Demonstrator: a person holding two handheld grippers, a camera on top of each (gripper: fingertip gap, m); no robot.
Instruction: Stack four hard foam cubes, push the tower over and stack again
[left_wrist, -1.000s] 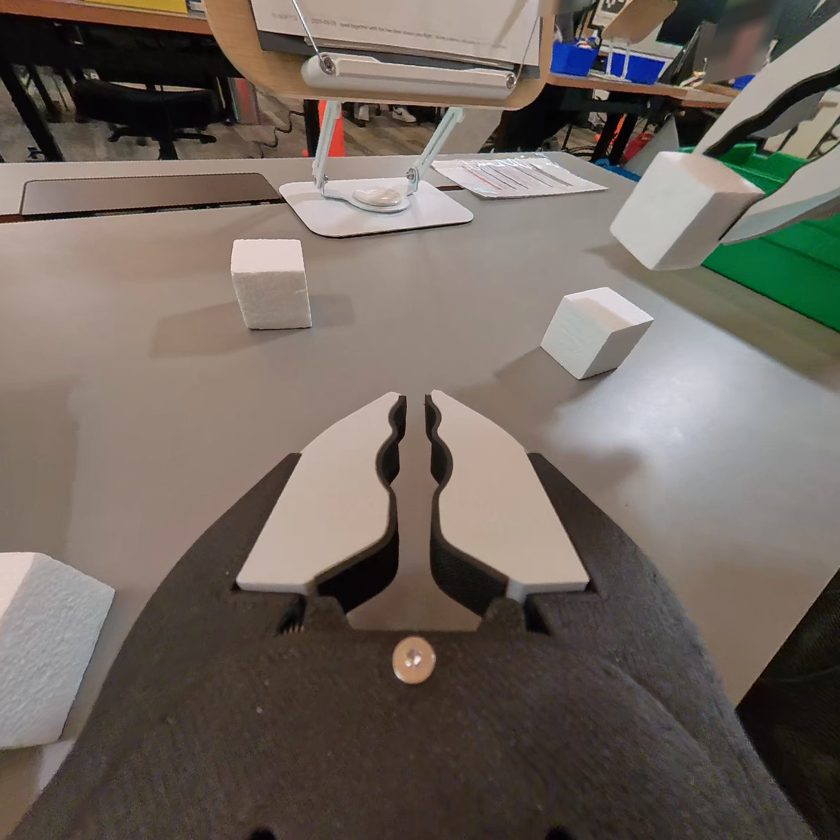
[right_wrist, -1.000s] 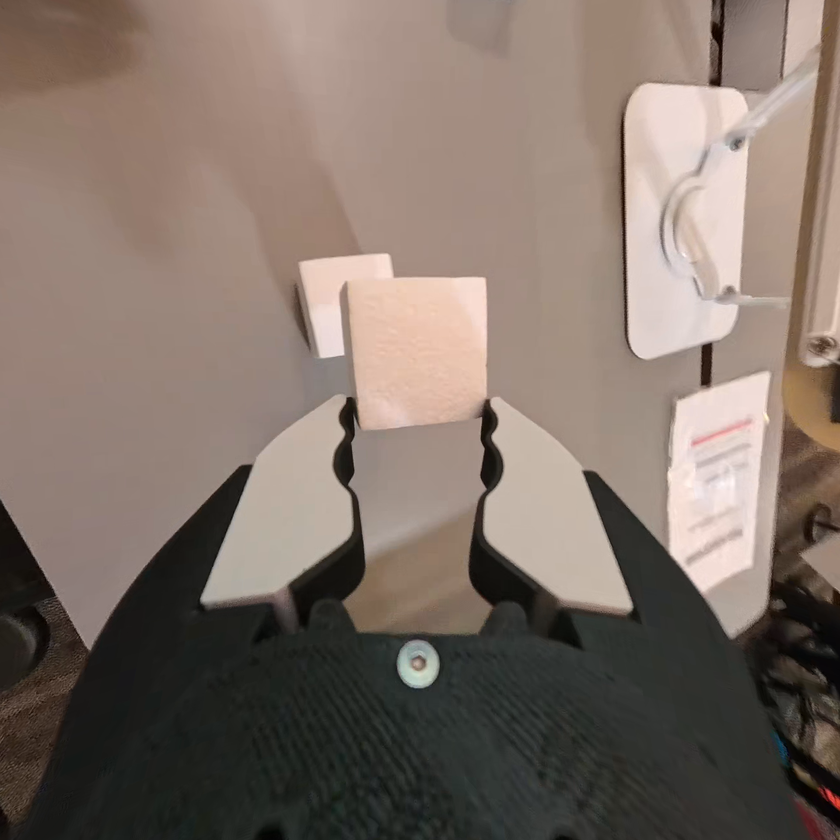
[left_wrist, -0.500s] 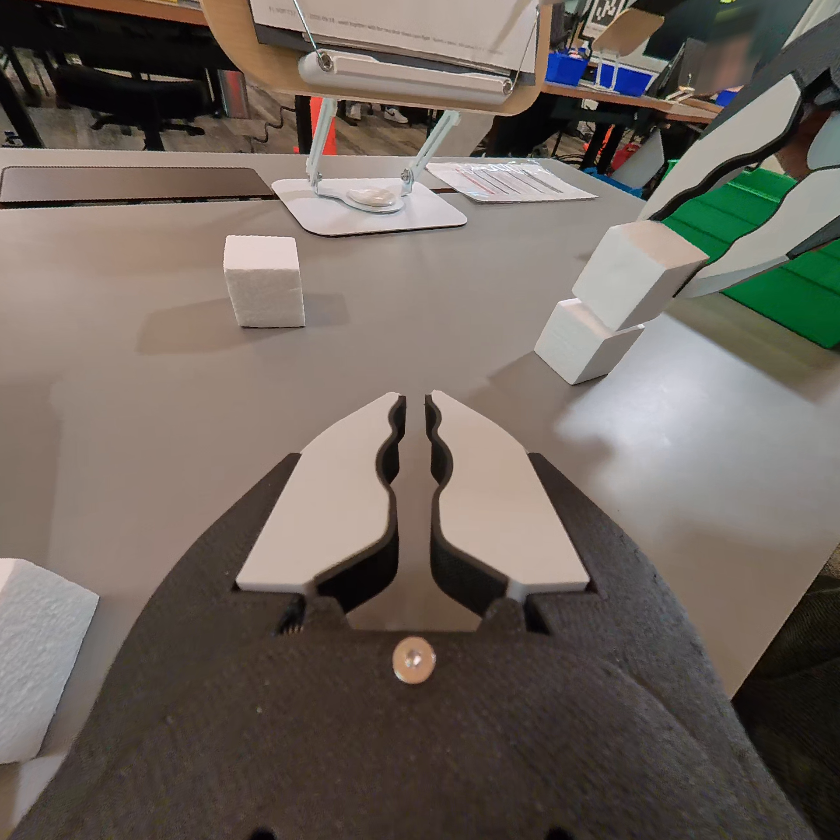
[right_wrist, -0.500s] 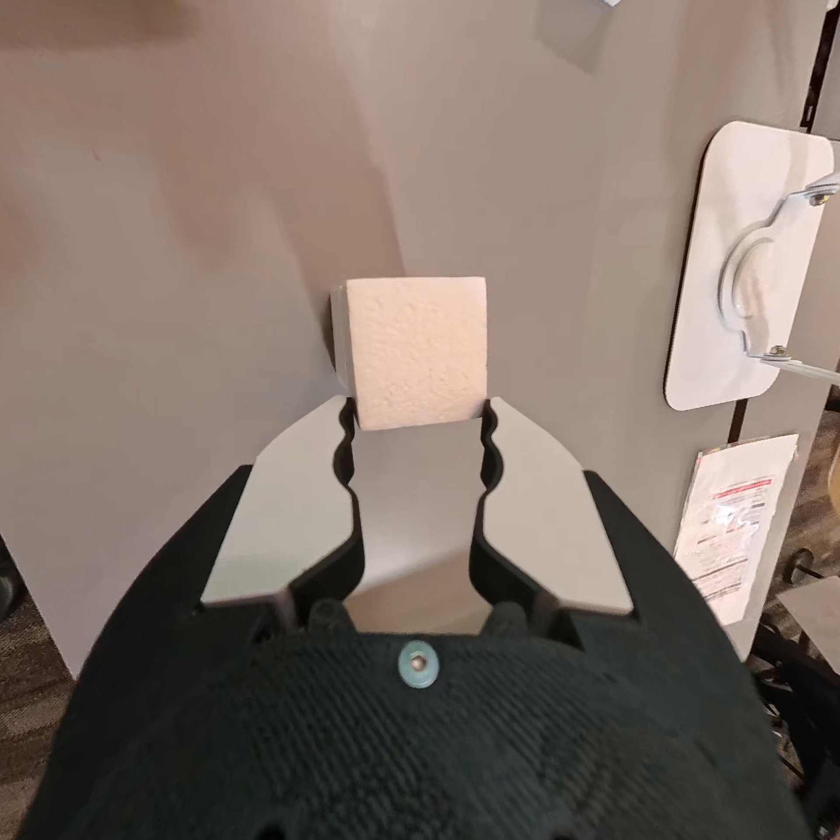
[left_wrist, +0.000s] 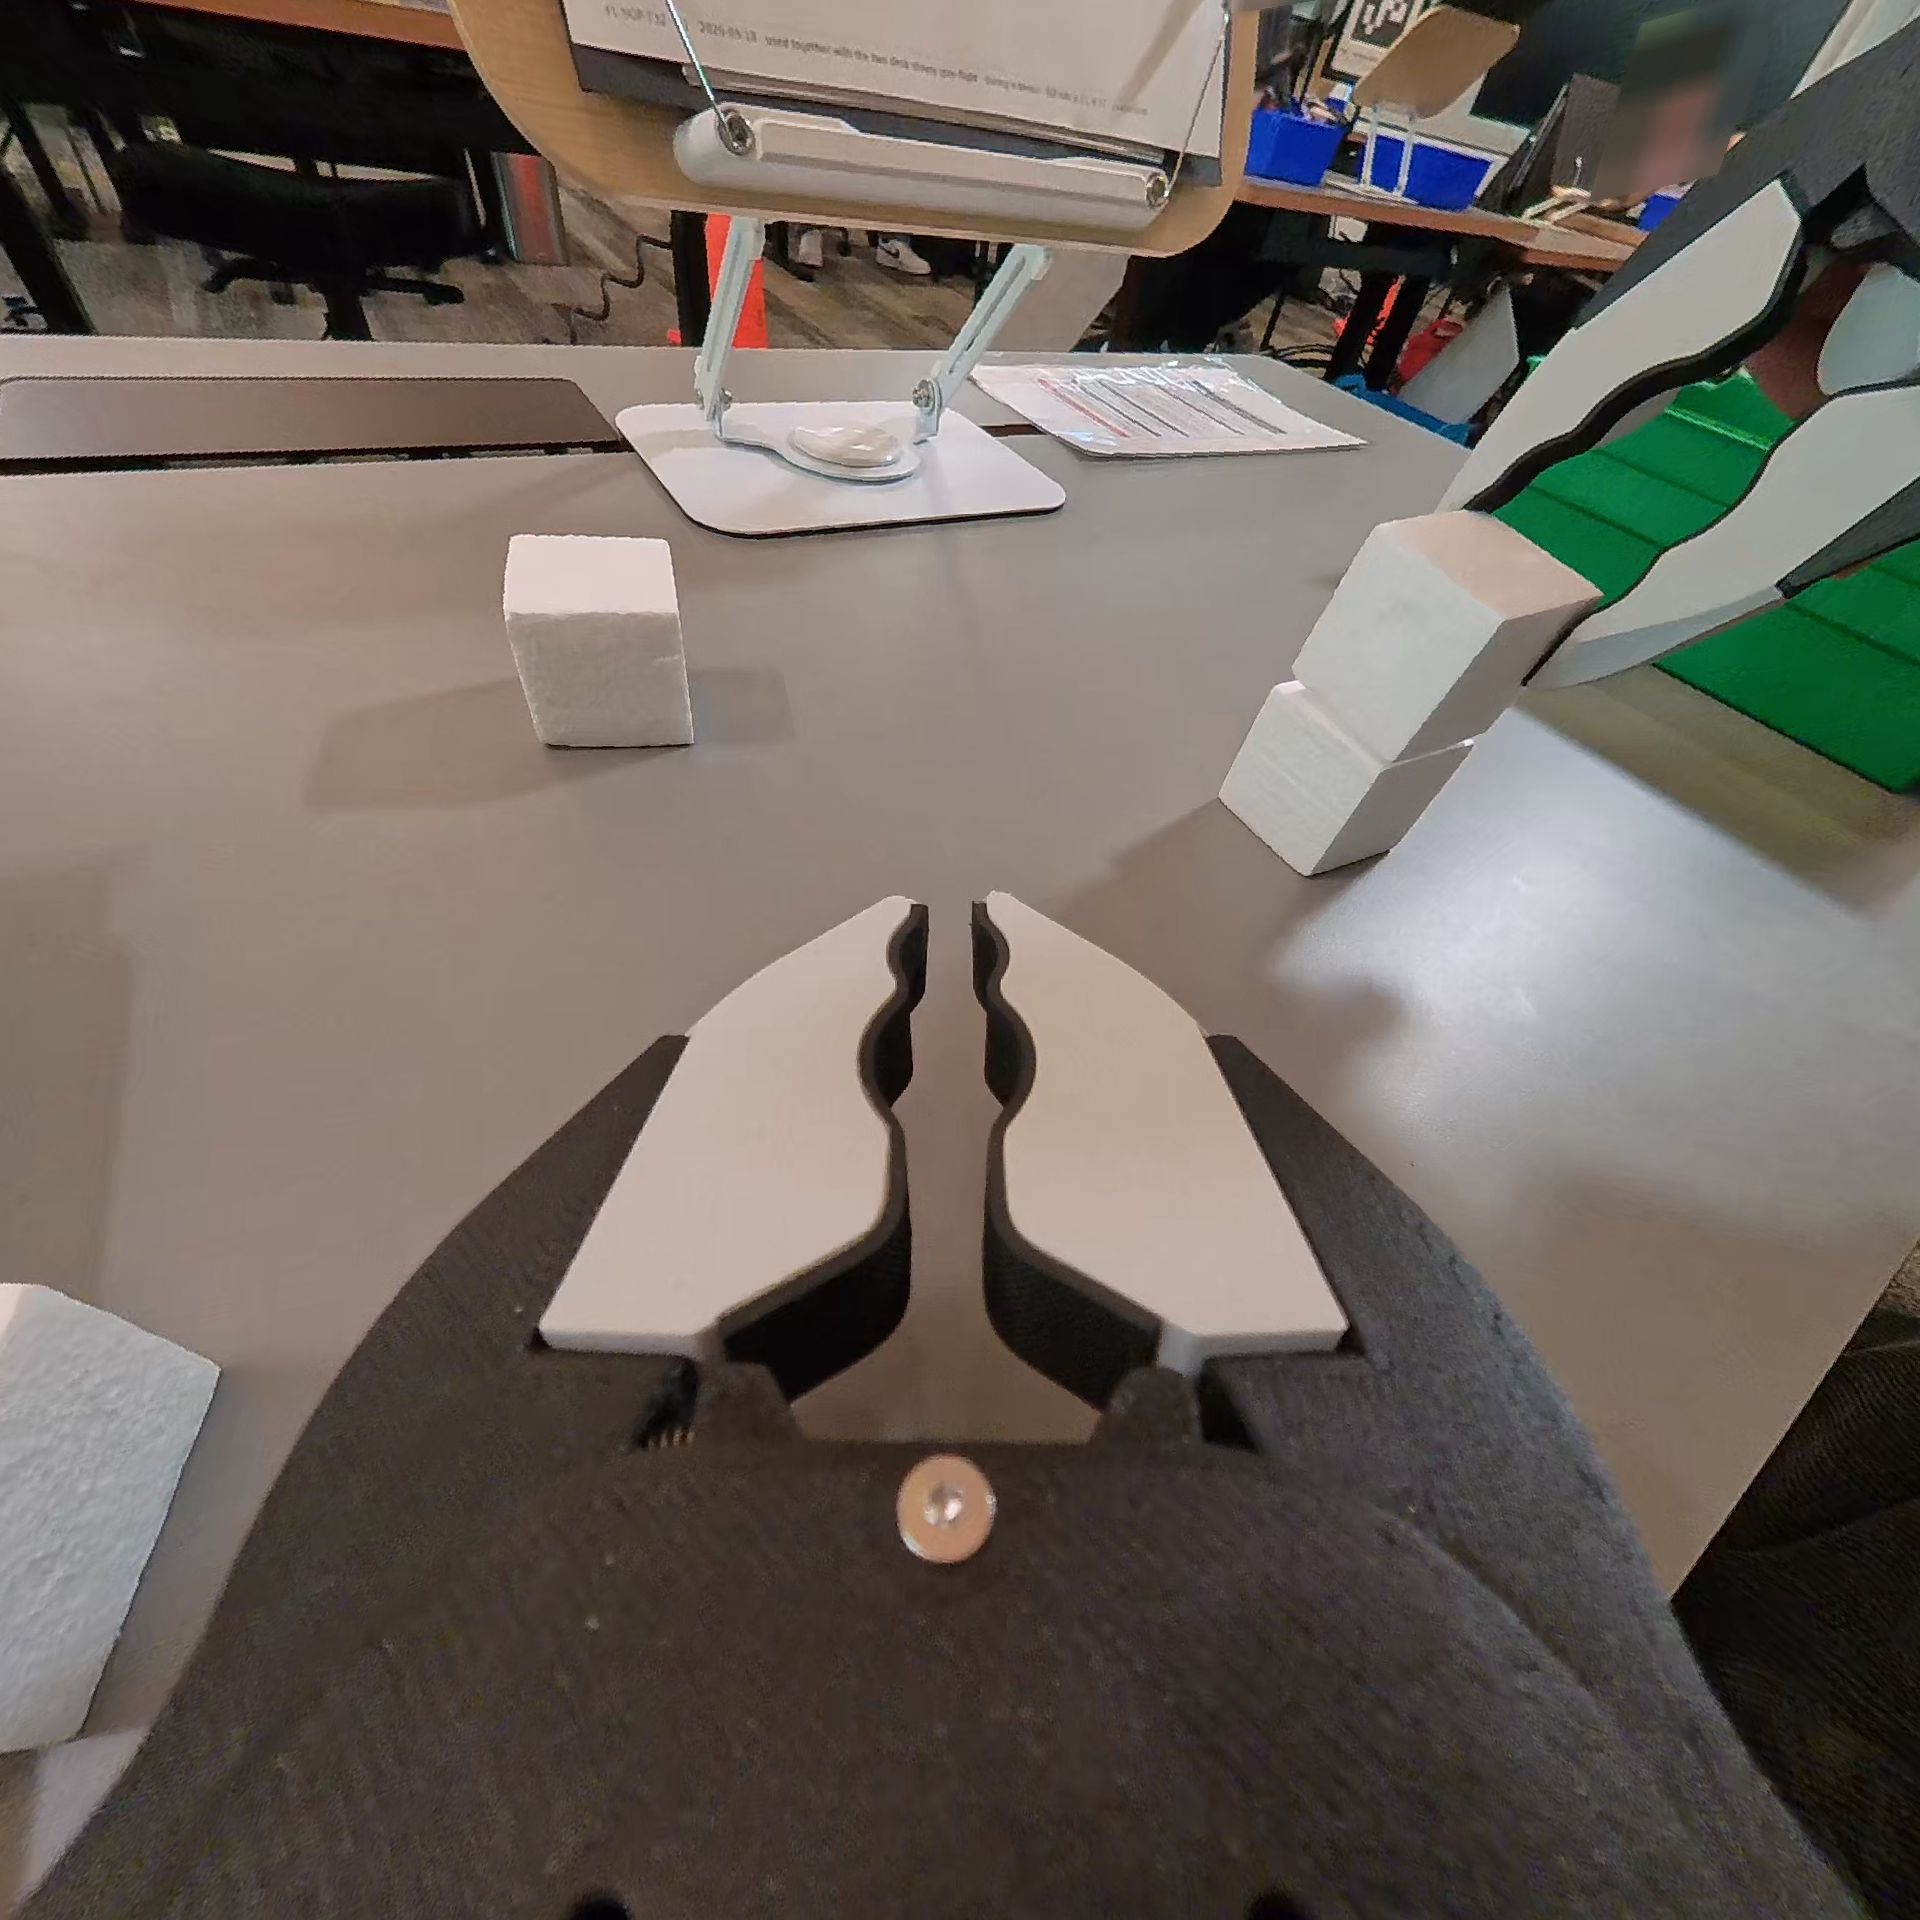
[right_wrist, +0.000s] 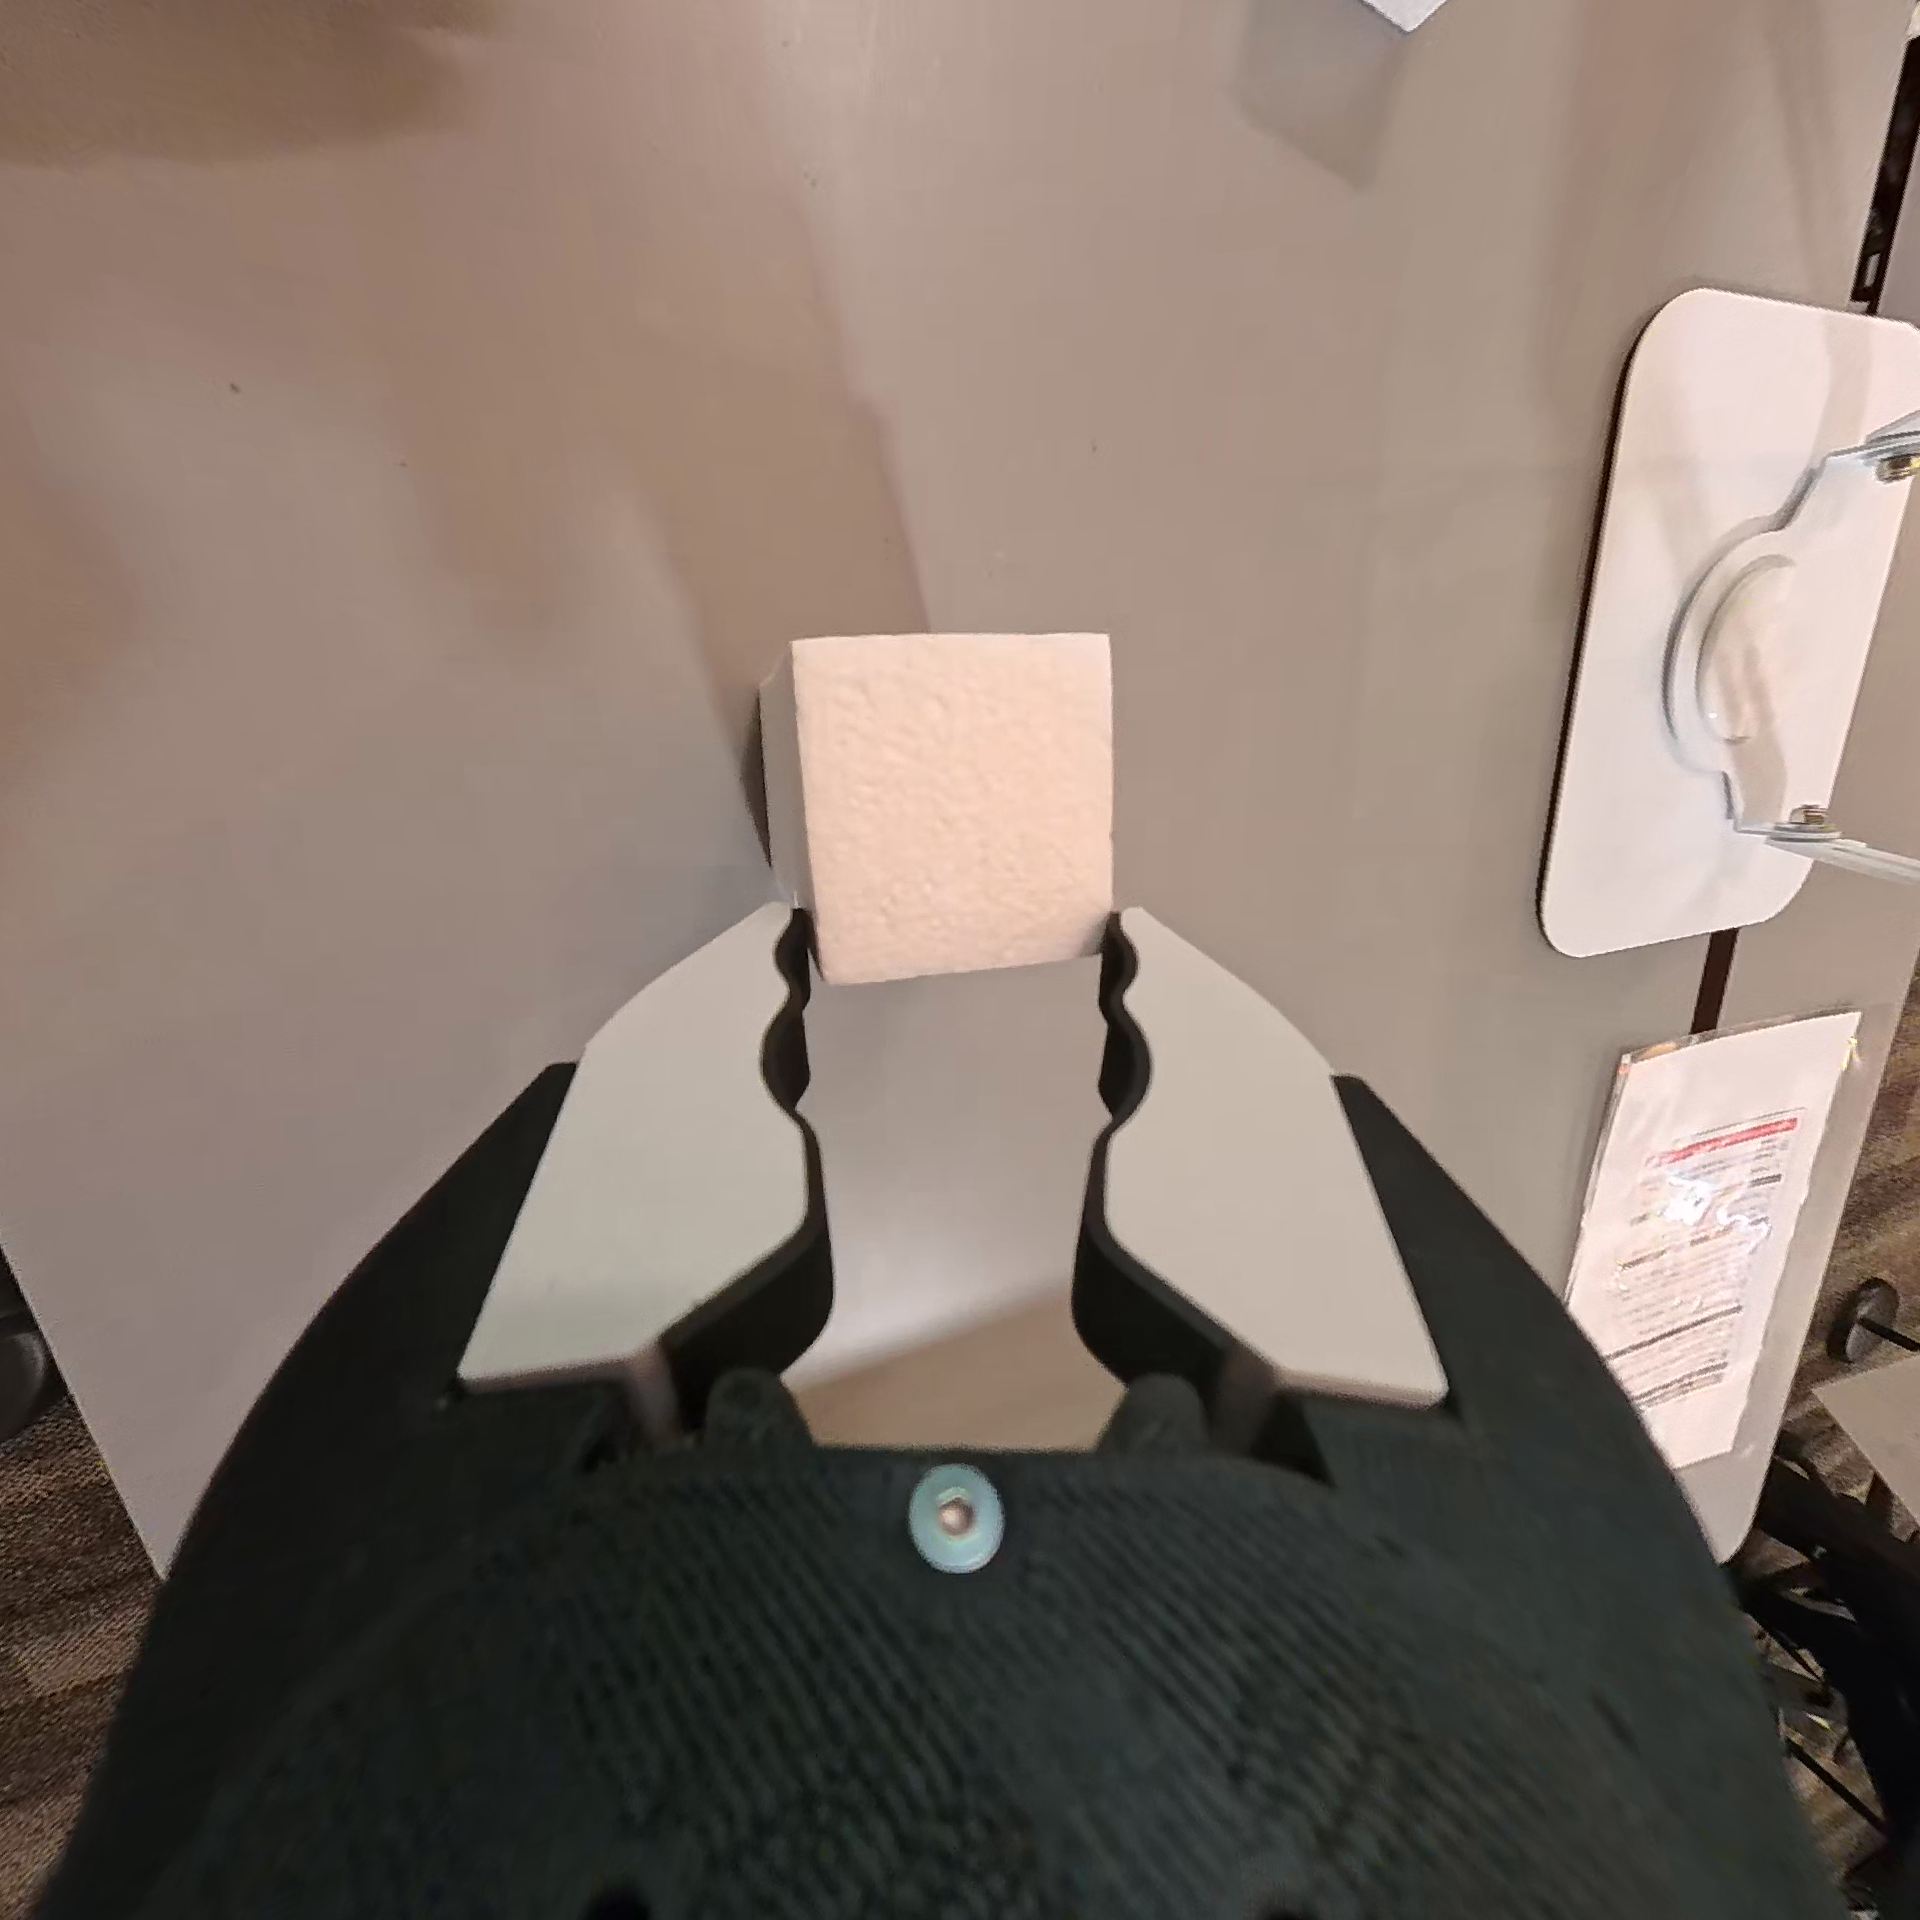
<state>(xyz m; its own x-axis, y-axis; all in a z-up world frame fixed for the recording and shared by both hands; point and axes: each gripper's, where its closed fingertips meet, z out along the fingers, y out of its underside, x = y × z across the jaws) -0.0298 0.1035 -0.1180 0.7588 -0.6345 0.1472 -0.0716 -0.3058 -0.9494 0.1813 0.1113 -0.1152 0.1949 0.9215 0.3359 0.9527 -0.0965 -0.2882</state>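
Two grippers: right gripper (right_wrist: 951, 920), reaching in from upper right, clamps a foam cube (right_wrist: 951, 805) atop another cube (left_wrist: 1340, 784); left gripper (left_wrist: 948, 909) hovers low, empty, nearly closed.

Foam cubes (left_wrist: 597, 639) white, table (left_wrist: 935, 727) grey, gripper fingers (left_wrist: 748, 1132) pale grey on black, bin (left_wrist: 1766, 665) green.
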